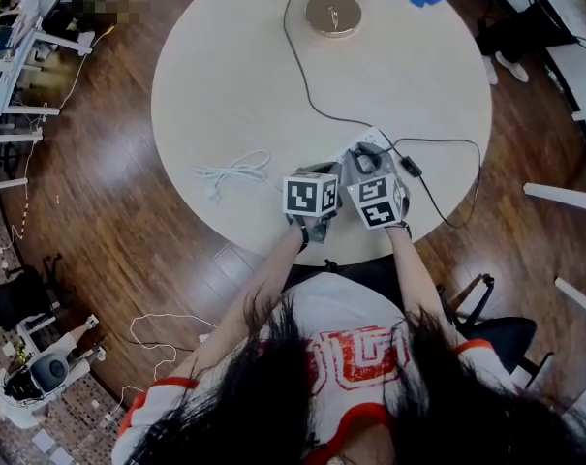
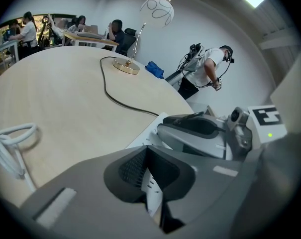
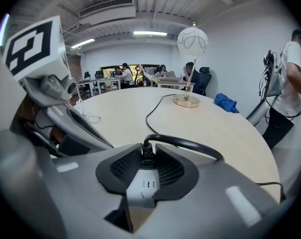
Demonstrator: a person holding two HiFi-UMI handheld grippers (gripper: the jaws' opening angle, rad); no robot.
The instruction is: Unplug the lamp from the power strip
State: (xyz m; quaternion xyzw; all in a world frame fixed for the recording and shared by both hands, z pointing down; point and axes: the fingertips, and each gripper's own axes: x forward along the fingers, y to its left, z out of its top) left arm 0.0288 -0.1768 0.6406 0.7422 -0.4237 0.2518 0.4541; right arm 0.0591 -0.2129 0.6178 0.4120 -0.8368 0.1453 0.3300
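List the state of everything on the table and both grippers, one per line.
lamp plug, seated in the power strip.
power strip, flat on the table.
right gripper, shut on the lamp plug.
left gripper, shut on the power strip.
lamp, upright at the far edge.
lamp cord, slack across the table.
white cable, loosely bundled, unplugged.

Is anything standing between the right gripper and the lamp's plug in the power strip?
Nothing visible does. The right gripper has its pads pressed on the black plug, which sits in the white power strip. The cord arches away to the right, out of the way. The left gripper clamps the strip beside it, not in between.
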